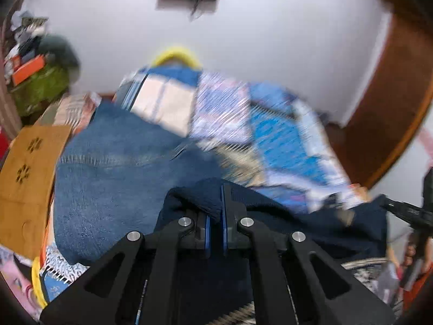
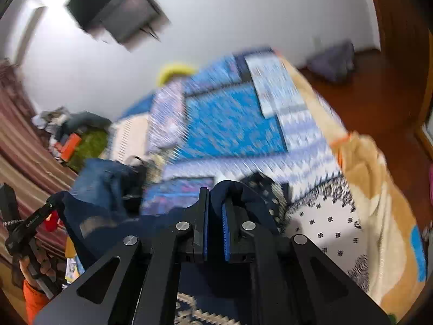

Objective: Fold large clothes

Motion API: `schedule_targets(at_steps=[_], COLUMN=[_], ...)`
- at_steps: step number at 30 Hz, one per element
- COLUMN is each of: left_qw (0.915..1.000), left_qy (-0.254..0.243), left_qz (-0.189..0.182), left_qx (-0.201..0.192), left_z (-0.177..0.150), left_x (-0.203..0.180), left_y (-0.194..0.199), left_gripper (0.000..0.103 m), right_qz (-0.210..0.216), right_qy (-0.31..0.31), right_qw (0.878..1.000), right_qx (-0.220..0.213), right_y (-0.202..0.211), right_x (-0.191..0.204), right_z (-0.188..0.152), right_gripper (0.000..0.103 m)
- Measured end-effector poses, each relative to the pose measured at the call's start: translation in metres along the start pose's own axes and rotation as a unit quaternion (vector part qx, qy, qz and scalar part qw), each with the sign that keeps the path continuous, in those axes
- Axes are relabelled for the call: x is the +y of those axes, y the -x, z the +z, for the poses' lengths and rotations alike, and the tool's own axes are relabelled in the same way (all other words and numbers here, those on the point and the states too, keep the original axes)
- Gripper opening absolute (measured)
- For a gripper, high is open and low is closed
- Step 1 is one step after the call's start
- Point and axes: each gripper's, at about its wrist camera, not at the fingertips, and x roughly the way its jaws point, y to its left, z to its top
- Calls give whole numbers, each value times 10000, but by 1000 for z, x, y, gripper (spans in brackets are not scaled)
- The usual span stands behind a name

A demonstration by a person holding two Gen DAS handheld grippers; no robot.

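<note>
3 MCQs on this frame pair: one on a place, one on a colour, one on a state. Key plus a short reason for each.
1. Where are the blue jeans in the left wrist view?
A. On the floor
B. On the bed ahead of the left gripper
C. Hung on the wall

2. What colour is the garment that both grippers clamp?
A. Dark navy
B. Red
C. Green

3. How does the right gripper stand?
A. Wide open, holding nothing
B. Out of view
C. Shut on the garment

Key: 1 B, the denim lies on the patterned bedspread just beyond the fingers. 2 A, navy cloth bunches between both sets of blue pads. 3 C, the pads pinch a fold of it.
</note>
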Motion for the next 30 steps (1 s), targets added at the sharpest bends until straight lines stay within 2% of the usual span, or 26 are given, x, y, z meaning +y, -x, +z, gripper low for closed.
schedule_targets(at_steps=[1,3,6,7,8,10,11,12,13,14,15,16,17,19,23,26,28,30], left_qw=[9995,9981,9981,9981,9982,9981,9982,9983,9981,9980,9978,9976,9974,9971,9975,9947,9924,9877], left_qy=[147,313,423,411,382,311,284,251,212,187,177,190,215,253,343,608,886,1136], left_qz=[133,320,175,181,225,417,490,530,563,585,609,634,649,684,561,577,411,40], left_qx=[233,414,414,411,412,329,211,66,-99,-165,-189,-201,-222,-207,256,588,752,1071], left_z=[-2,-8,-10,-10,-9,-7,-7,-8,-9,-11,-14,-20,-28,-49,-101,-141,-166,-182], left_x=[10,24,37,36,36,34,32,29,26,24,25,27,28,35,52,68,76,81], left_y=[-17,-34,-35,-30,-28,-18,-8,3,16,25,31,40,47,57,57,52,46,34], left_gripper=[5,5,7,8,13,34,50,60,63,71,81,87,95,96,96,96,96,96], right_qz=[4,54,-205,-294,-267,-92,-124,-276,-373,-469,-523,-557,-603,-601,-449,18,244,211], right_qy=[-127,-331,-316,-345,-393,-509,-477,-344,-257,-151,-67,-24,48,130,-39,-626,-816,-763], right_qw=[9995,9972,9964,9961,9961,9970,9977,9984,9986,9985,9985,9984,9980,9975,9957,9914,9906,9926], right_qx=[291,676,758,763,750,568,469,348,290,219,155,136,171,336,816,1151,1069,917], right_y=[-13,-28,-27,-21,-16,3,13,26,31,39,46,49,53,50,38,30,33,36], right_x=[-9,-23,-34,-37,-39,-45,-46,-43,-41,-38,-36,-36,-35,-38,-49,-61,-61,-56], right_z=[1,-1,-5,-3,-3,2,4,5,3,0,-4,-7,-16,-25,-58,-88,-100,-103], right_gripper=[11,11,11,14,15,17,19,25,39,49,70,83,85,85,85,85,85,85])
